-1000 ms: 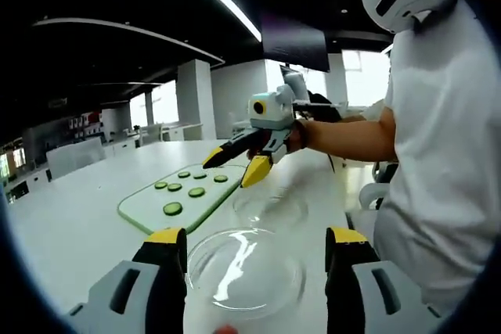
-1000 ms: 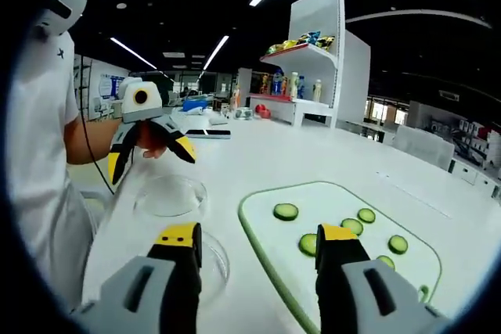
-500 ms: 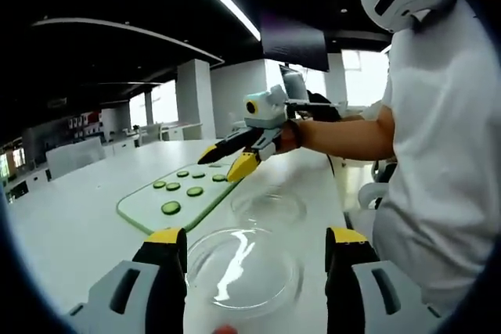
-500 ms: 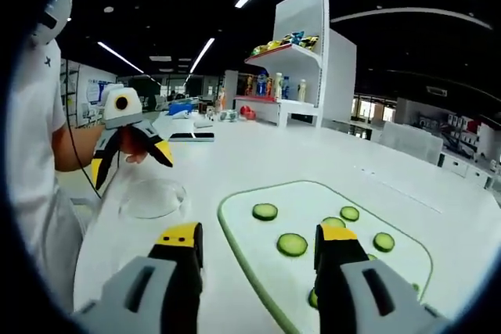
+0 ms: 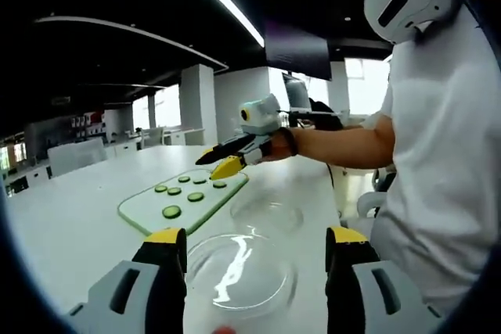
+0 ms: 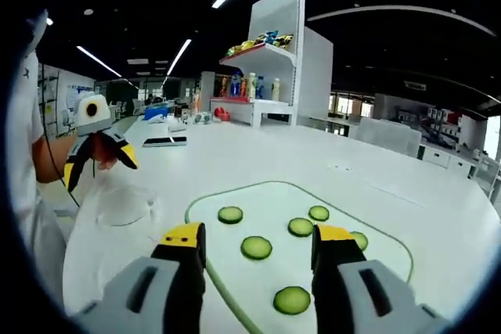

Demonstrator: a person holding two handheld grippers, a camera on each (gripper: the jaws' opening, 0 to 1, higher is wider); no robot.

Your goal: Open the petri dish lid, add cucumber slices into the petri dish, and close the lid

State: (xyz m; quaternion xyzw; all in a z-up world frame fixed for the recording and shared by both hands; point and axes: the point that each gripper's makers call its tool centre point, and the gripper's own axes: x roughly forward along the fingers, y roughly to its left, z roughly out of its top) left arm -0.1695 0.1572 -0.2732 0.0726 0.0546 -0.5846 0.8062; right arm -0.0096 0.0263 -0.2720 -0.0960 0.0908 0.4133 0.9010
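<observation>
Two clear petri dish pieces lie on the white table. The nearer one (image 5: pixel 239 271) sits between my left gripper's (image 5: pixel 256 235) open jaws, and I cannot tell if it touches them. The other piece (image 5: pixel 266 213) lies just beyond it. Several cucumber slices (image 5: pixel 171 211) rest on a pale green board (image 5: pixel 149 209). My right gripper (image 5: pixel 218 163) hovers open over the board's far end. In the right gripper view its jaws (image 6: pixel 258 232) straddle a slice (image 6: pixel 256 247) on the board (image 6: pixel 274 197). The left gripper (image 6: pixel 99 168) hangs open over a dish piece (image 6: pixel 125 205).
The person in a white shirt (image 5: pixel 438 154) stands at the table's edge. A white shelf with bottles and snacks (image 6: pixel 266 84) stands at the back. A dark flat device (image 6: pixel 164 141) lies on the table beyond the dishes.
My right gripper has moved away from the dish pieces and out over the board, so more slices now lie between its jaws. The left gripper and the dish pieces have stayed put.
</observation>
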